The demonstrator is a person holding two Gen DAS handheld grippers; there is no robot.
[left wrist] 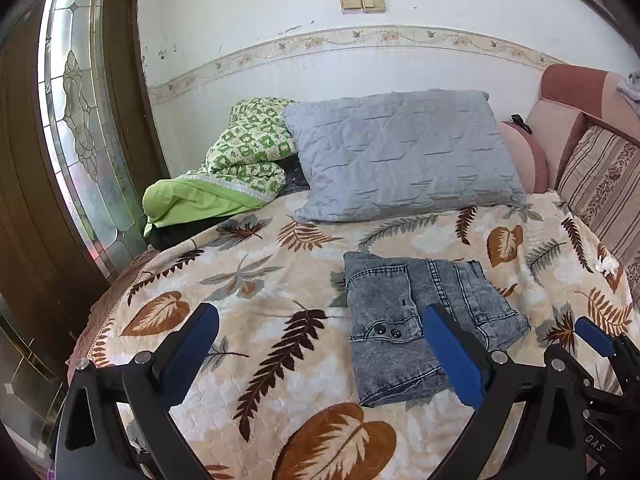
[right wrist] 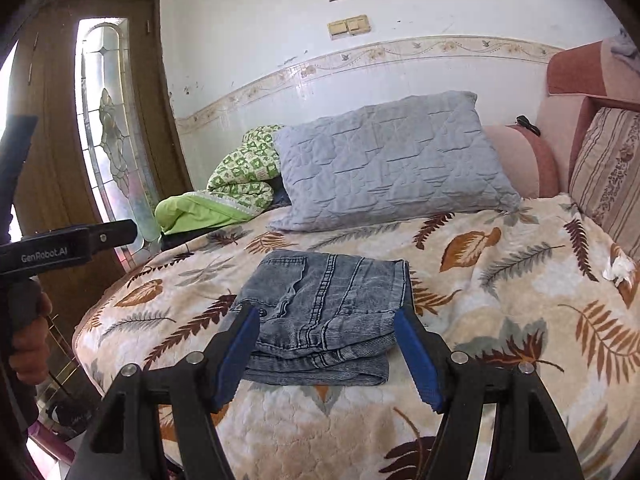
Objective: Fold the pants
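Note:
Grey-blue denim pants (left wrist: 416,320) lie folded into a compact bundle on the leaf-print bedspread (left wrist: 248,280); they also show in the right wrist view (right wrist: 320,312). My left gripper (left wrist: 320,320) is open and empty, hovering to the left of the bundle, its right finger over the bundle's near edge. My right gripper (right wrist: 326,320) is open and empty, its blue fingers straddling the near end of the bundle without holding it. The right gripper's finger also shows at the right edge of the left wrist view (left wrist: 596,336).
A grey quilted pillow (left wrist: 400,152) and a green patterned quilt (left wrist: 240,164) lie at the head of the bed. Pink cushions (left wrist: 560,128) and a striped one (left wrist: 608,184) line the right side. A wooden door with glass (left wrist: 80,120) stands on the left.

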